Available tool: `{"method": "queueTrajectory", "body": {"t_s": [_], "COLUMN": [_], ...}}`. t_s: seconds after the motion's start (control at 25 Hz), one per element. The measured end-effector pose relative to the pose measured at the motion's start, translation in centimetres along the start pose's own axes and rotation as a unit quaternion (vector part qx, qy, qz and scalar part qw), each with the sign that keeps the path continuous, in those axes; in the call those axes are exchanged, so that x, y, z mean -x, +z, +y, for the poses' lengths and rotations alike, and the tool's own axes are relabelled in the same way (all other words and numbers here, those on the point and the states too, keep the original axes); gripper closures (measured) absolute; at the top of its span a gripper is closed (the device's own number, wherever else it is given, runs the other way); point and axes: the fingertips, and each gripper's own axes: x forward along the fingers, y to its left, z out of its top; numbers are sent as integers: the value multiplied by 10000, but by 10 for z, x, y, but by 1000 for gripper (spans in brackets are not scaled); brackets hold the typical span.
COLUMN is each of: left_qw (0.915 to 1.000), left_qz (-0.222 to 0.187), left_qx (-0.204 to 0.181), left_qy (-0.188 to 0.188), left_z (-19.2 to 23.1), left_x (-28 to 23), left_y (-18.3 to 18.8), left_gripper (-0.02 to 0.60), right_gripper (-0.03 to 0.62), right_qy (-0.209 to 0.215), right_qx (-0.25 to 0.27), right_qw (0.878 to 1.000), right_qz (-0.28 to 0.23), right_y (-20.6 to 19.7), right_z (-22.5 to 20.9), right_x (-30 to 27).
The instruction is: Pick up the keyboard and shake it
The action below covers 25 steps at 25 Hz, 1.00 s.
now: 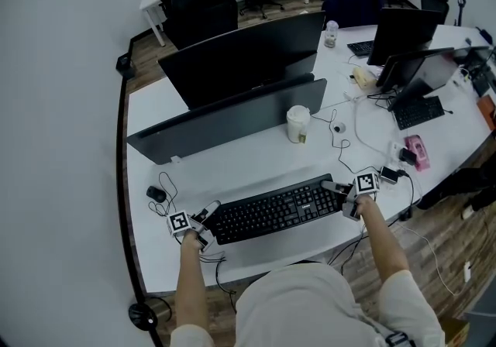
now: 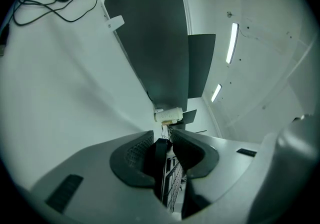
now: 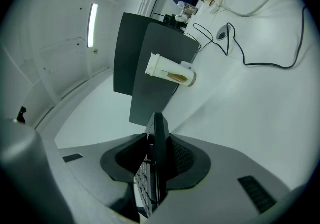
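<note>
A black keyboard point(image 1: 275, 212) lies lengthwise on the white desk point(image 1: 256, 159), near its front edge. My left gripper point(image 1: 208, 223) is at the keyboard's left end, and my right gripper point(image 1: 342, 197) is at its right end. In the left gripper view the jaws point(image 2: 162, 143) close on the keyboard's thin edge point(image 2: 161, 165). In the right gripper view the keyboard end point(image 3: 160, 158) stands between the jaws point(image 3: 159, 140). It lies against one pad, and a dark gap shows on the key side.
A white cup point(image 1: 297, 124) stands behind the keyboard, in front of a grey panel point(image 1: 232, 117) and a dark monitor point(image 1: 240, 59). A black mouse point(image 1: 156, 193) with a looped cable lies at the left. Cables, a pink object point(image 1: 417, 150) and a second keyboard point(image 1: 418, 111) are at the right.
</note>
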Motion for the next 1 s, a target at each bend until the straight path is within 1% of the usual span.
{"method": "queueTrajectory", "body": {"t_s": [0.12, 0.28, 0.44, 0.52, 0.64, 0.76, 0.88, 1.0], "left_qw": [10000, 9999, 9999, 9998, 9997, 9998, 9999, 9998], "left_qz": [-22, -38, -73, -74, -50, -23, -61, -92], "left_qx": [-38, -120, -93, -113, -149, -139, -126, -103], "left_qy": [7, 65, 112, 114, 170, 171, 99, 106], "left_z": [5, 8, 13, 10, 20, 18, 10, 12], "left_x": [1, 2, 4, 4, 7, 6, 4, 3], "left_y": [2, 4, 5, 5, 6, 4, 3, 2], "left_gripper": [456, 454, 451, 451, 451, 449, 448, 448], "right_gripper": [448, 447, 448, 448, 448, 448, 448, 448], "right_qy": [158, 62, -57, -8, 108, -42, -70, -90], "right_qx": [-25, 107, 123, 122, 111, 86, 118, 172], "right_qw": [9999, 9999, 9999, 9999, 9999, 10000, 9999, 9998], "right_qz": [14, 5, 1, 10, 20, 17, 28, 52], "right_y": [0, 2, 3, 2, 0, -1, 2, 4], "right_z": [7, 7, 5, 6, 9, 6, 7, 10], "right_x": [-5, -6, -6, -7, -9, -5, -4, -3]}}
